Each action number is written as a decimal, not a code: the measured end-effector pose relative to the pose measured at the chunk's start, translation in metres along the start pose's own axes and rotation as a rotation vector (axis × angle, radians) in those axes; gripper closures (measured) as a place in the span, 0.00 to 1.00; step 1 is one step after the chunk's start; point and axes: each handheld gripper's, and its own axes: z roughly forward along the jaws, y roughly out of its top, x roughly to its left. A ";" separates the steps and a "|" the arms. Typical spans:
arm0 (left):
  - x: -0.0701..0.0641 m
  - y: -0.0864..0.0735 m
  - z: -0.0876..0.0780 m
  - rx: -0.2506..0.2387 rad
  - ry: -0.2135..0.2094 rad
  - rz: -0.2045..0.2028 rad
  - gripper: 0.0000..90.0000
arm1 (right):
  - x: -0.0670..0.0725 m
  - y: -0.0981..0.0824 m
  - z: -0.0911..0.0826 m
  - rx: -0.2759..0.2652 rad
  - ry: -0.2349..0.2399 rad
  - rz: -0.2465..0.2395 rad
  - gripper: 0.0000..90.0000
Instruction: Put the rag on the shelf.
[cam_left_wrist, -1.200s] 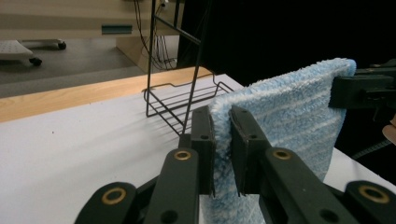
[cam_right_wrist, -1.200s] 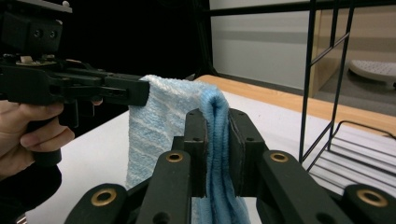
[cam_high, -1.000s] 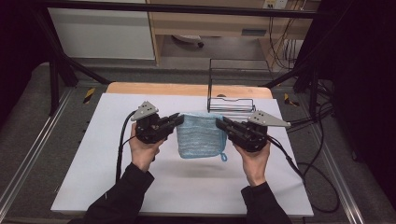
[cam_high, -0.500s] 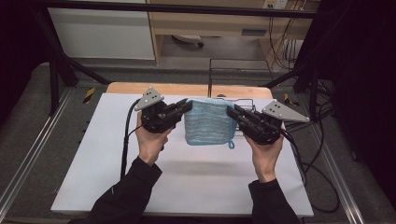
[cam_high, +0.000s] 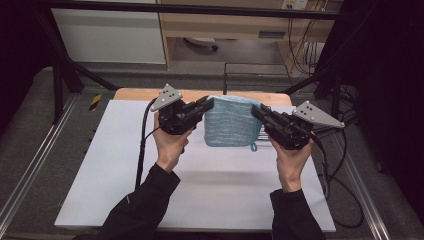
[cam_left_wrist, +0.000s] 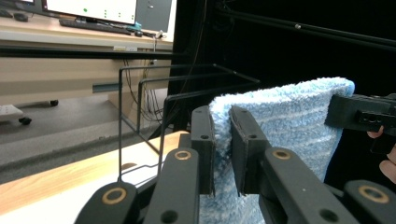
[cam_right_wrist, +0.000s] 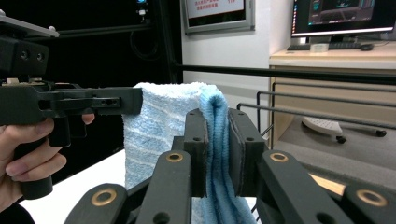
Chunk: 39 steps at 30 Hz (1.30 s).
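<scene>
A light blue folded towel (cam_high: 231, 121) hangs in the air between my two grippers, above the back of the white table (cam_high: 200, 180). My left gripper (cam_high: 209, 104) is shut on the towel's upper left corner, and the cloth (cam_left_wrist: 280, 121) bulges up between its jaws. My right gripper (cam_high: 255, 110) is shut on the upper right corner, where a fold of towel (cam_right_wrist: 216, 135) is pinched between the pads. The towel's lower edge and its small loop hang free. Across the towel, the right gripper view shows my left gripper (cam_right_wrist: 133, 101) with its hand.
A black wire rack (cam_high: 255, 75) stands just behind the towel at the table's far edge. A wooden strip (cam_high: 135, 94) runs along the back of the table. Cables trail from both grippers over the white surface. Desks and monitors stand beyond.
Both grippers have carried the towel upward and toward the far edge, nearer the wire rack. The hands have stretched forward, and the towel stays held at both top corners.
</scene>
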 end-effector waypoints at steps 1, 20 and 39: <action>-0.001 0.001 0.001 -0.004 -0.001 0.001 0.89 | -0.001 0.001 -0.001 -0.003 -0.003 0.000 0.88; -0.012 0.029 0.025 -0.080 -0.014 -0.001 0.89 | -0.015 0.029 -0.006 -0.073 -0.065 -0.006 0.89; -0.017 0.064 0.047 -0.162 -0.022 0.006 0.89 | -0.025 0.067 -0.004 -0.148 -0.129 -0.043 0.89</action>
